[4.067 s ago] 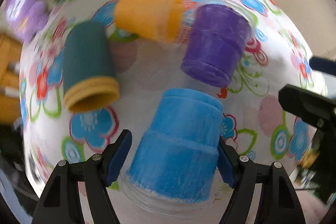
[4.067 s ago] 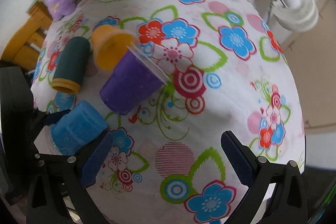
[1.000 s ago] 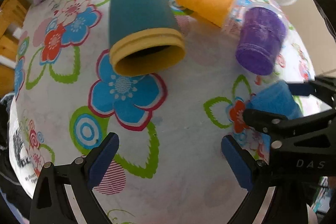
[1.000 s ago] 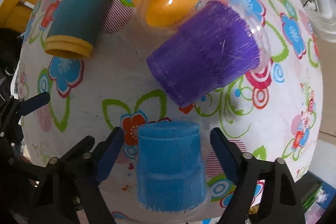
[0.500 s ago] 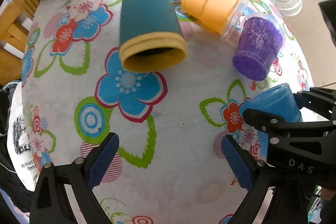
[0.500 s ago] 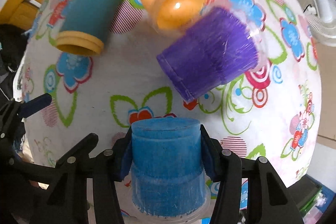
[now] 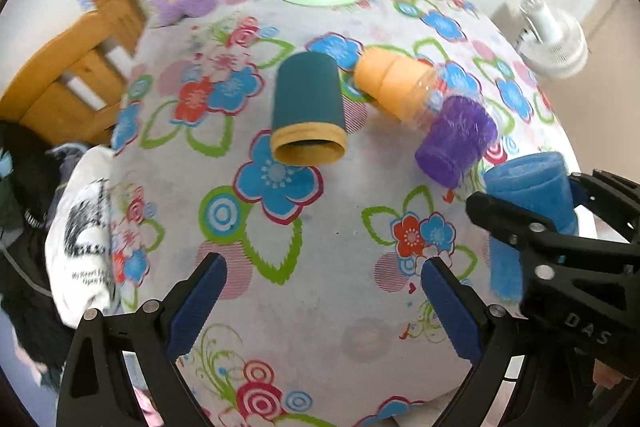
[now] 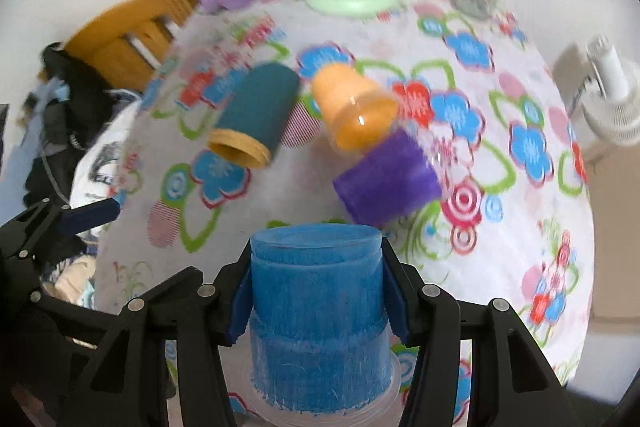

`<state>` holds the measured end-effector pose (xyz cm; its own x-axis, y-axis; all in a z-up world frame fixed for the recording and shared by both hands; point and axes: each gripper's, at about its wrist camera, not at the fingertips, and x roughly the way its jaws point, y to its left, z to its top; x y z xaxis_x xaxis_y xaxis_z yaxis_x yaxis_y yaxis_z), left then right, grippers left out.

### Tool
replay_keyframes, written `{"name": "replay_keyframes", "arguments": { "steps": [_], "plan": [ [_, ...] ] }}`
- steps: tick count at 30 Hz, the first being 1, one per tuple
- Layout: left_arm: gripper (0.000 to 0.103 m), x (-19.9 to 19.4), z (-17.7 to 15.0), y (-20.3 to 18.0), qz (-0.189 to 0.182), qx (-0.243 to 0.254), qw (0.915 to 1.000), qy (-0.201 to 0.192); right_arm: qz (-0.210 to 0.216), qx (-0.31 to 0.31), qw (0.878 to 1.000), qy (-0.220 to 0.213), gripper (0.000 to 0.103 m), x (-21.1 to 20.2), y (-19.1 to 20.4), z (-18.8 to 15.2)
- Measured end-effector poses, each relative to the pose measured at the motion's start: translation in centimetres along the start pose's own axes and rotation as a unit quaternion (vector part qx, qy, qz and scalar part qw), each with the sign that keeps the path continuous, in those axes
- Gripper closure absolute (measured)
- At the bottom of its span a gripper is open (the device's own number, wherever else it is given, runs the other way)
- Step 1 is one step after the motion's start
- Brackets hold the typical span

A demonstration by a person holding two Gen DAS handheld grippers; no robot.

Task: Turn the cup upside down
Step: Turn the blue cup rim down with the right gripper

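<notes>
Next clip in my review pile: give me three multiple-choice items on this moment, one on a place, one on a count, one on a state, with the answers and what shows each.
1. Which cup lies closest to the purple cup?
A. the orange cup
B. the teal cup
C. the blue cup

2. How many cups lie on their sides on the tablecloth?
A. one
B. three
C. five

3. What is the state of the right hand-held gripper?
A. open and empty
B. shut on the blue cup
C. shut on the teal cup

Answers:
1. A: the orange cup touches the purple one at its rim, while the teal cup lies apart to the left.
2. B: teal, orange and purple all lie tipped over.
3. B: its pads press both sides of the blue cup, while the left hand-held gripper stands open with nothing in it.
</notes>
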<state>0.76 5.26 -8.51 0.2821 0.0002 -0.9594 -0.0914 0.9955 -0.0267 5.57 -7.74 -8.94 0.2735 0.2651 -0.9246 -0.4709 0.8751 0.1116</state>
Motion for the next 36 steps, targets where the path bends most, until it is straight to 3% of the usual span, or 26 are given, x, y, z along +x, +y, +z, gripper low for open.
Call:
{"name": "replay_keyframes", "arguments": {
  "steps": [6,11,15,28,36],
  "plan": [
    [0.004,-1.6,-0.7,-1.2,0.029,-0.041,0.9986,-0.019,0.024,-0.064,0.995,-0.075,0.045,-3.8,0.1,-0.4],
    [0.004,-2.1,-1.2,-2.0,0.030,-0.040,0.9980,-0.039,0.026,-0.077,0.988,-0.134,0.045,-4.9,-0.5,-1.2],
    [0.004,-1.1,-1.5,-2.5,0.053,-0.032,0.9971,-0.044,0.030,-0.064,0.981,-0.180,0.045,-4.0,-1.3,-2.3],
    [0.004,3.7,-3.9,-2.1,0.053,-0.014,0.9961,-0.070,0.020,-0.016,0.957,-0.290,0.045,1.4,-2.9,-6.8],
    [0.004,5.2,-4.1,-2.0,0.037,-0.009,0.9958,-0.083,0.004,-0.017,0.947,-0.320,0.045,2.8,-2.5,-7.3]
  ]
}}
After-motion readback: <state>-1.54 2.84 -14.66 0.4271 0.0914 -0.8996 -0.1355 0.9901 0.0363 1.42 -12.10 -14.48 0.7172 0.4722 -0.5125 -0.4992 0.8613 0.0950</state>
